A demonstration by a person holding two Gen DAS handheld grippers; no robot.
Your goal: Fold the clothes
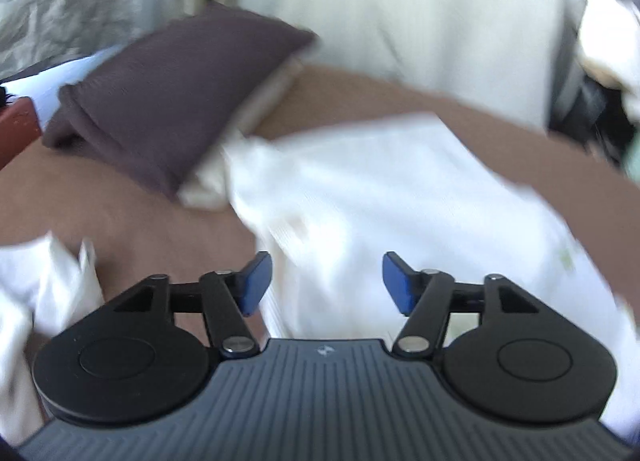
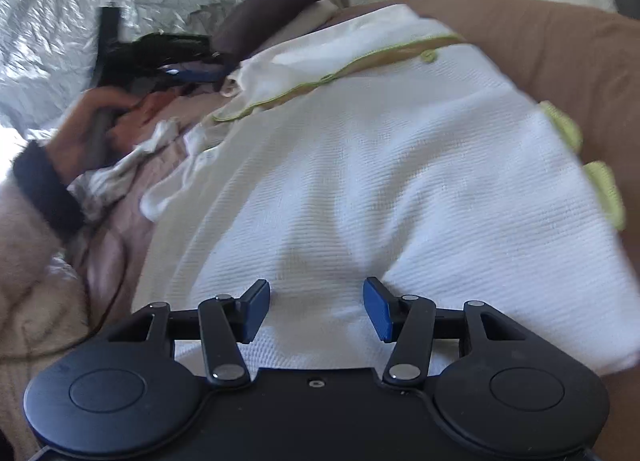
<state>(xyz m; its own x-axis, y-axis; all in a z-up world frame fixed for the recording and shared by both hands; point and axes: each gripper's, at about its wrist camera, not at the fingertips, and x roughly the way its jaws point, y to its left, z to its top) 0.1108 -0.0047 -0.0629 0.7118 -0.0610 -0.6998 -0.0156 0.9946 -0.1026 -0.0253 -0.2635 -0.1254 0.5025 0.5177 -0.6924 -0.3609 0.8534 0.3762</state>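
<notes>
Mid-fold on a white waffle-knit garment w/ green trim (image 2: 360,165), spread flat on the brown bed cover (image 2: 560,41), directly ahead of and under both tools. Right hand-held gripper (image 2: 316,311) hovers low over the near hem, jaws apart, nothing between the blue pads. Left hand-held gripper (image 1: 327,281) also stands open and empty; view is motion-blurred, garment (image 1: 400,197) lies just ahead of it and to its right. Person's hand (image 2: 100,121) on that tool shows far left of the right one, beside a loose white cloth scrap (image 2: 156,139). Dark purple pillow (image 1: 168,89) sits beyond, clear of the work. Likely step: picking fresh grip points. Next move prob. needs both tools to pinch an edge or corner each, then lift and carry it over evenly.
</notes>
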